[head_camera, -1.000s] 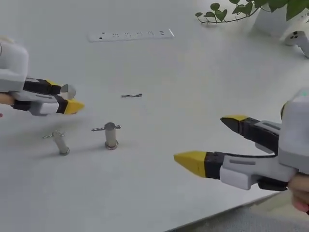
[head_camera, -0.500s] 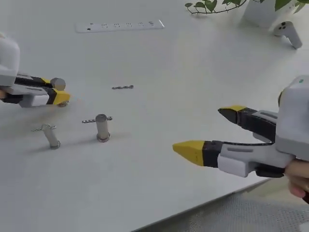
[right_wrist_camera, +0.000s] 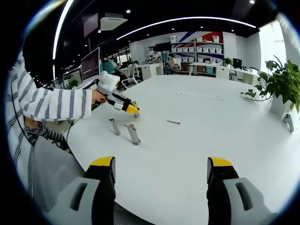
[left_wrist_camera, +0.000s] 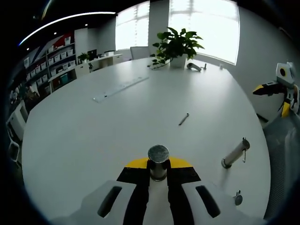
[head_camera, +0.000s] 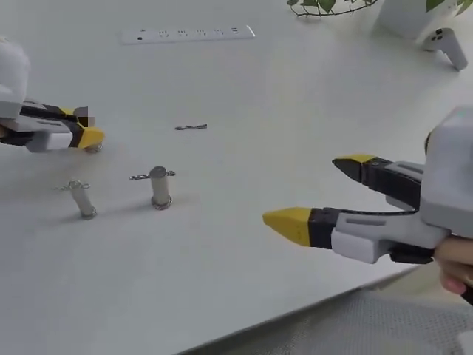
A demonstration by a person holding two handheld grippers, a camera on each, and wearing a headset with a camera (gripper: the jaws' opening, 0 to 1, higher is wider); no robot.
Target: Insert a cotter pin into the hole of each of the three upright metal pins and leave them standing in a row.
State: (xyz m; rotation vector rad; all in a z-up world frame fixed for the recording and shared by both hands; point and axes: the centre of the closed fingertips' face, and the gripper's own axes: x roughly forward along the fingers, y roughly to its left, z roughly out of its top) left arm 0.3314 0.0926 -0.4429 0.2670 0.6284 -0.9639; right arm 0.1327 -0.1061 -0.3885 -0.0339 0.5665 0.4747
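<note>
My left tongs [left_wrist_camera: 159, 165] are clamped on a metal pin [left_wrist_camera: 158, 153]. Its round head stands up between the two yellow tips, and the shaft goes down between them. The lower end of this pin is very near to the counter [head_camera: 244, 103], but I cannot tell if it touches it. My right tongs [right_wrist_camera: 161, 168] are wide apart and hold nothing. They hang above the near edge of the counter, well apart from the left tongs.

Between the two tongs, much closer to the left ones, two other pins stand on the counter. The second metal pin [head_camera: 160, 190] is upright, with a cotter pin [head_camera: 143, 177] through the hole under its head. The third metal pin [head_camera: 85, 201] is near the tips of my left tongs, on their right side, and it carries a second cotter pin [head_camera: 74, 186] near its top. These two pins are near each other but apart.

A loose cotter pin [head_camera: 191, 127] lies flat on the counter ahead of my left tongs, a little to their right, touching nothing. Far beyond it a white power strip [head_camera: 188, 33] lies on the counter.
</note>
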